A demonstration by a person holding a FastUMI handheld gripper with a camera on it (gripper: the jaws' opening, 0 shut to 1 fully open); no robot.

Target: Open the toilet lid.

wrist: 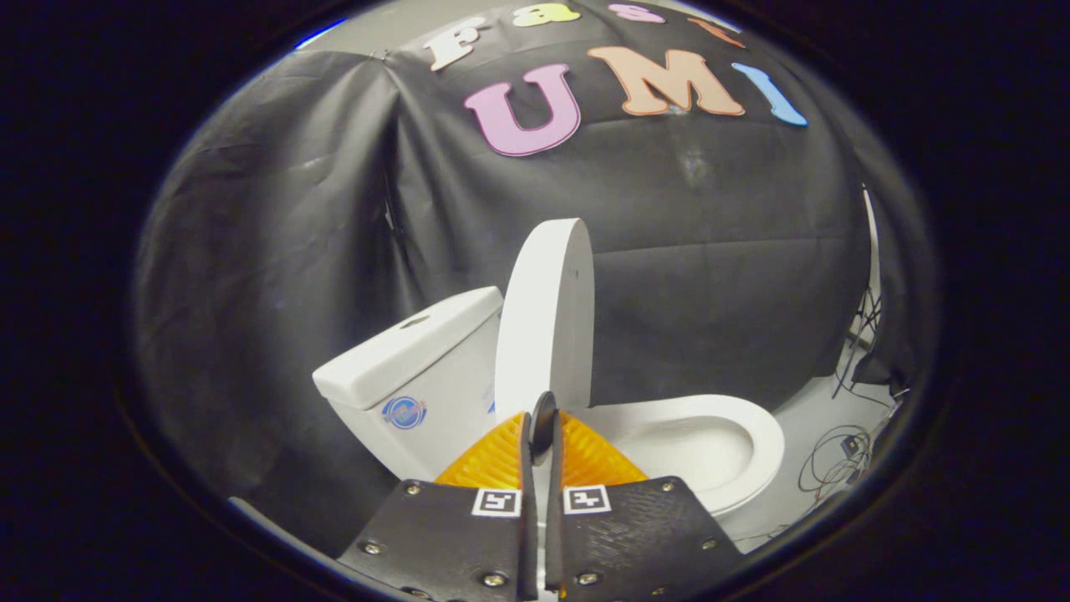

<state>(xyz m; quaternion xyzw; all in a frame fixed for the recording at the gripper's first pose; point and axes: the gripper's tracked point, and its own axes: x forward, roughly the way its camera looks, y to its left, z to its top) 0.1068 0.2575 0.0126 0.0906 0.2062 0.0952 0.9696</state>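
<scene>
My tongs (542,435) sit at the bottom centre of the frame, their 2 fingers (495,456) drawn nearly together with just a thin slit between them. A small dark round knob (543,420) shows at their tips, right against the lower edge of the toilet lid (547,313); the fingers seem clenched on that knob, though I cannot tell for sure that both press on it.

The toilet lid stands raised, close to upright, in the middle of the frame just beyond the fingertips. It is white and oval, seen partly edge-on, leaning back toward the cistern (410,368), which sits left of centre with a flat white cover and a small round blue sticker (405,412) on its front face. I cannot tell whether the lid touches the cistern.

To the right of the lid, at lower right of the frame, the white seat and bowl (752,435) lie open, the hollow of the bowl in view just beyond my right finger.

Behind the toilet hangs the black cloth wall (685,276) of the booth, creased and folded, covering the upper and left parts of the frame. At the far right, on the pale floor (823,418), thin dark cables (836,464) lie in loose loops near the foot of the bowl, and more wiring hangs along the edge of the cloth above them
</scene>
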